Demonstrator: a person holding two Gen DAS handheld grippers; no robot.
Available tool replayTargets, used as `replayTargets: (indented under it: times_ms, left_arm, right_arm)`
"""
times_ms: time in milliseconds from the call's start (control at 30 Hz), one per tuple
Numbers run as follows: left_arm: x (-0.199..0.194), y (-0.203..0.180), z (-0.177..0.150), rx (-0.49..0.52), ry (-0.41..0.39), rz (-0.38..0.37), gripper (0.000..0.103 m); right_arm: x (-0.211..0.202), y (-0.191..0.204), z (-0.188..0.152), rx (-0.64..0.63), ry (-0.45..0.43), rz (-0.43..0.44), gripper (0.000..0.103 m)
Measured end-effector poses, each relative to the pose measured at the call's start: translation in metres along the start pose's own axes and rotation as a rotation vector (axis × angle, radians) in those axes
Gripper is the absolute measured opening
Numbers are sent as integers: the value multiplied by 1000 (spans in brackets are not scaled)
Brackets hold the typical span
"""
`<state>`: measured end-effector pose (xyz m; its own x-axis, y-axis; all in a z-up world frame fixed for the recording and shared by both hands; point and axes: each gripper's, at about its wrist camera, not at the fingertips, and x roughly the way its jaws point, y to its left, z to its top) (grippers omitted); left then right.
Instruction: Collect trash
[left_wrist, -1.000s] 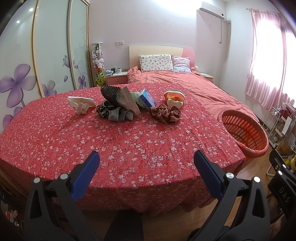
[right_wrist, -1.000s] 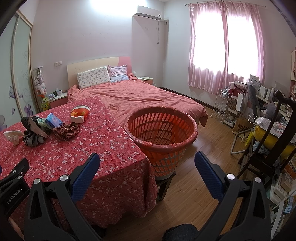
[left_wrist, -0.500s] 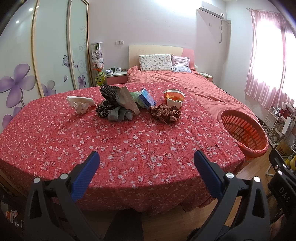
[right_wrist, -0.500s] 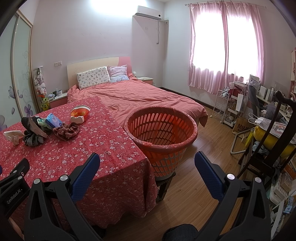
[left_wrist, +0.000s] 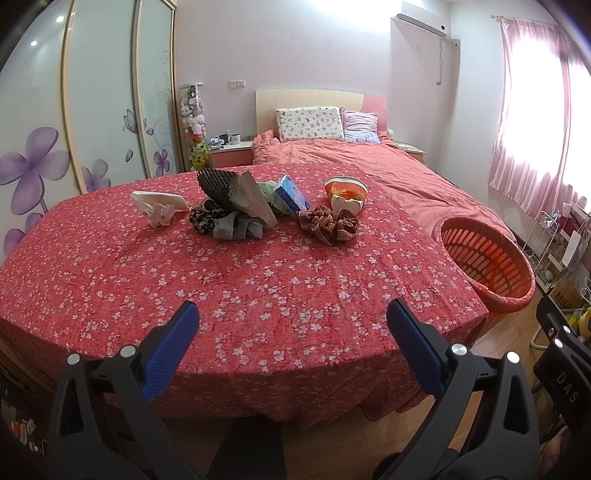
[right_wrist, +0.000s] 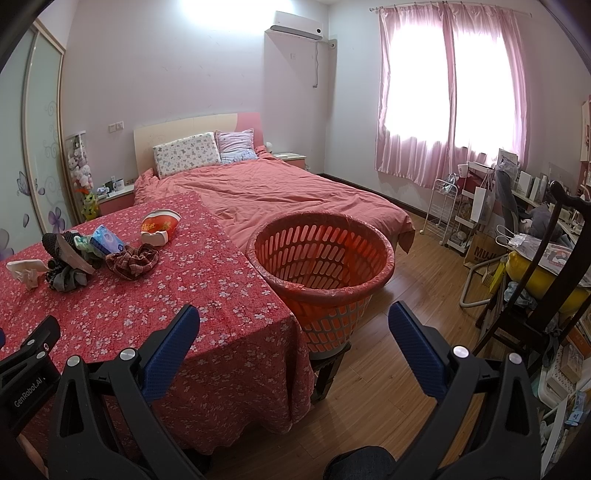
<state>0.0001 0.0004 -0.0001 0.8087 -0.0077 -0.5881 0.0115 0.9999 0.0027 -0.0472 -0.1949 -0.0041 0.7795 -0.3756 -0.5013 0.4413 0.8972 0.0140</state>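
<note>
While the far trash pile (left_wrist: 236, 206) was partly overlapped on the counter (left_wrist: 258, 280), both hand-held grippers, left (left_wrist: 291, 328) and right (right_wrist: 293, 328), were held wide, empty, beside the basket (right_wrist: 321, 258).

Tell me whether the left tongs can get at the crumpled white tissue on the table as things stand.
Probably yes. The left tongs are open and empty, only bare tablecloth lies between them and the crumpled tissue, though it sits far across.

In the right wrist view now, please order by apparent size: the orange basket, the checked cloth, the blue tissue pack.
1. Orange basket, clearly largest, though nearest the camera.
2. Checked cloth.
3. Blue tissue pack, smallest.
</note>
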Motion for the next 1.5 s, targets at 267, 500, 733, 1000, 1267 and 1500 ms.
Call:
replayTargets:
  times_ms: [267, 500, 733, 1000, 1267, 1500]
  left_arm:
    - [0, 0, 0, 0, 1, 0, 99]
    - [0, 0, 0, -1, 2, 0, 99]
    - [0, -1, -2, -8, 8, 6, 99]
    - [28, 40, 6, -94, 36, 73, 99]
    - [64, 111, 25, -195, 66, 131, 99]
    - [101, 171, 50, -237, 87, 188, 99]
  right_arm:
    - [0, 0, 0, 0, 0, 0, 101]
    - [1, 0, 0, -1, 0, 0, 101]
    - [2, 1, 0, 0, 2, 1, 101]
    - [16, 11, 9, -21, 15, 53, 101]
    - [45, 54, 24, -57, 57, 187, 101]
    - [87, 101, 45, -70, 97, 298, 93]
